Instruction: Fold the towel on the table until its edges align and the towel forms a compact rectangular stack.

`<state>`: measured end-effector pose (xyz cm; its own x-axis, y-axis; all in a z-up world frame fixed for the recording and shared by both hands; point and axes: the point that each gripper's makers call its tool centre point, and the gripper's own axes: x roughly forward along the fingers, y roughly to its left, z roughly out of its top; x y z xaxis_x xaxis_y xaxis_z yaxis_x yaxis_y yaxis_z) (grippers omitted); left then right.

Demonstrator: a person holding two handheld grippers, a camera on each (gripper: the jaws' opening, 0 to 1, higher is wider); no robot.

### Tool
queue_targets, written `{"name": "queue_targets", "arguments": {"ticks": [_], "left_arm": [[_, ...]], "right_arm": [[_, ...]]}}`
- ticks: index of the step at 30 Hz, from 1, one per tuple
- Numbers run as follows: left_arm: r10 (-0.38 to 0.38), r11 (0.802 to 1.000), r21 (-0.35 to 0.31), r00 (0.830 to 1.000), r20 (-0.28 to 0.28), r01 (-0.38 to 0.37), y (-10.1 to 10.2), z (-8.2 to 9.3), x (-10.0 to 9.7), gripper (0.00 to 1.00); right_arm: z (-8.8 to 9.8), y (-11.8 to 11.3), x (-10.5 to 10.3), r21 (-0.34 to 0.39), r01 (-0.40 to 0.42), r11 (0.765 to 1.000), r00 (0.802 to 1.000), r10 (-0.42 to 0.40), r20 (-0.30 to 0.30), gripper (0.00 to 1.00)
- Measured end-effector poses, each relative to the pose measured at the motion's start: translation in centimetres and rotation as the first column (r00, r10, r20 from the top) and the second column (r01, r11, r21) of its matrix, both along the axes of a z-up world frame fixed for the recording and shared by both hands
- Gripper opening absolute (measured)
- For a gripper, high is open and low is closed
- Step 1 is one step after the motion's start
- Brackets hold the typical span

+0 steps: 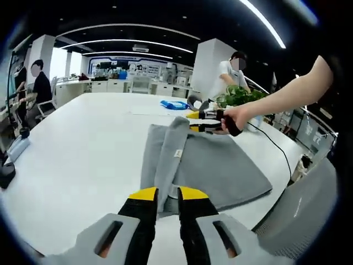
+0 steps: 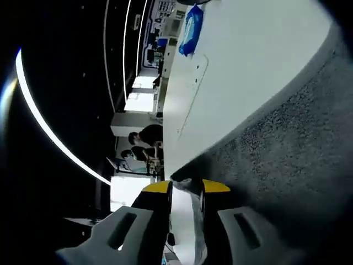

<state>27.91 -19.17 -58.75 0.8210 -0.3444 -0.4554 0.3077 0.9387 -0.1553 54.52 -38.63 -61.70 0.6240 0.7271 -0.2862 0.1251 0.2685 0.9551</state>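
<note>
On table (image 1: 83,149), both grippers' jaws clamp grey towel (image 1: 220,165) edges: left gripper (image 1: 168,194), right gripper (image 2: 186,187).

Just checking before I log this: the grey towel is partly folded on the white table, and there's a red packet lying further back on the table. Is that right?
Nearly. The packet further back on the white table is blue, not red; the left gripper view shows it beyond the grey towel, and the right gripper view shows it too. The rest stands: the towel is partly folded, with one edge turned over.
</note>
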Motion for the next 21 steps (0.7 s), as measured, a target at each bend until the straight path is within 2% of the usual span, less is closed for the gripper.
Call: {"name": "queue_targets", "arguments": {"ticks": [3,6,8,10,13,15,16,18,19,20,21], "left_arm": [[0.002,1.000,0.021,1.000,-0.009,-0.002,0.0,0.0,-0.5,0.18],[0.014,1.000,0.027,1.000,-0.014,-0.014,0.2,-0.1,-0.8,0.17],[0.031,0.999,0.031,0.999,-0.016,-0.031,0.5,-0.1,-1.0,0.17],[0.058,0.998,0.015,0.998,-0.003,-0.058,0.9,0.3,-0.9,0.17],[0.162,0.986,-0.045,0.986,0.045,-0.160,2.4,1.5,-0.2,0.17],[0.234,0.969,-0.089,0.971,0.040,-0.230,3.5,1.8,-0.1,0.17],[0.263,0.962,-0.086,0.964,0.034,-0.259,4.3,2.0,-0.2,0.17],[0.263,0.962,-0.083,0.963,0.049,-0.259,4.5,2.4,-0.1,0.16],[0.251,0.965,-0.091,0.967,0.051,-0.246,4.3,2.6,0.0,0.16],[0.196,0.976,-0.111,0.979,0.050,-0.190,3.1,2.8,0.1,0.16],[0.160,0.982,-0.110,0.986,0.051,-0.153,2.5,2.9,0.2,0.16]], "right_arm": [[0.1,-0.8,-0.2,-0.011,-0.013,1.000,1.000,0.013,0.010,0.27],[0.6,-1.1,-0.2,0.007,-0.013,1.000,1.000,0.013,0.019,0.21],[1.6,-0.5,0.0,0.051,-0.015,0.999,0.999,0.014,0.032,0.12],[3.4,0.6,0.5,0.121,-0.013,0.993,0.998,0.007,0.055,0.14],[5.5,2.6,0.6,0.198,-0.069,0.978,0.995,0.053,0.087,0.20],[6.6,3.2,0.8,0.199,-0.087,0.976,0.990,0.063,0.124,0.17],[7.0,3.2,1.0,0.192,-0.081,0.978,0.990,0.056,0.131,0.16],[7.1,2.9,1.4,0.164,-0.067,0.984,0.989,0.045,0.139,0.17],[6.1,2.3,1.4,0.093,-0.070,0.993,0.989,0.057,0.134,0.18],[5.1,1.5,1.5,0.015,-0.064,0.998,0.990,0.061,0.130,0.17],[3.7,0.3,1.5,-0.094,-0.050,0.994,0.989,0.063,0.133,0.16]]}}
